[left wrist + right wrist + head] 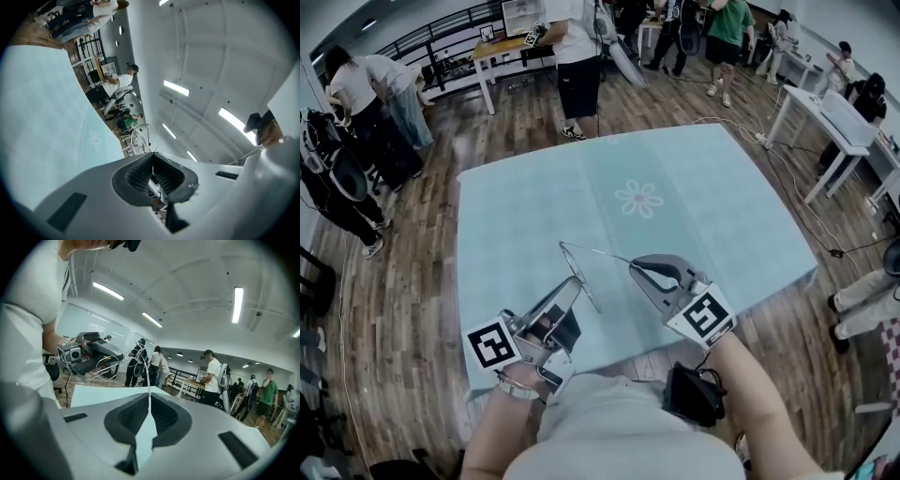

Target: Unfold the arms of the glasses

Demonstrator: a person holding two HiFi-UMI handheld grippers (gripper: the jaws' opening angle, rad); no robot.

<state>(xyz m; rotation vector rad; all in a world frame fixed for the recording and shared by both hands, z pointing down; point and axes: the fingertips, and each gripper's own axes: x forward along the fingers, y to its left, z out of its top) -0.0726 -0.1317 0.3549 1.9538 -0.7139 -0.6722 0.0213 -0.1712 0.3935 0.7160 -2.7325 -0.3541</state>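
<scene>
Thin wire-rimmed glasses [565,247] hang in the air over the near part of the table, between my two grippers. My left gripper [574,283] is shut on the front frame; in the left gripper view its jaws [152,158] pinch the wire, and the rims of the glasses [143,137] stick out beyond them. My right gripper [634,269] is shut on one thin arm of the glasses [598,253], which runs out to the right from the frame. In the right gripper view that arm [148,376] rises straight out of the shut jaws [150,403] toward the left gripper [89,351].
The table [703,206] carries a pale blue cloth with a flower print [638,199]. Several people stand on the wooden floor at the far end and the left. A white desk [825,117] stands at the right, with cables on the floor beside it.
</scene>
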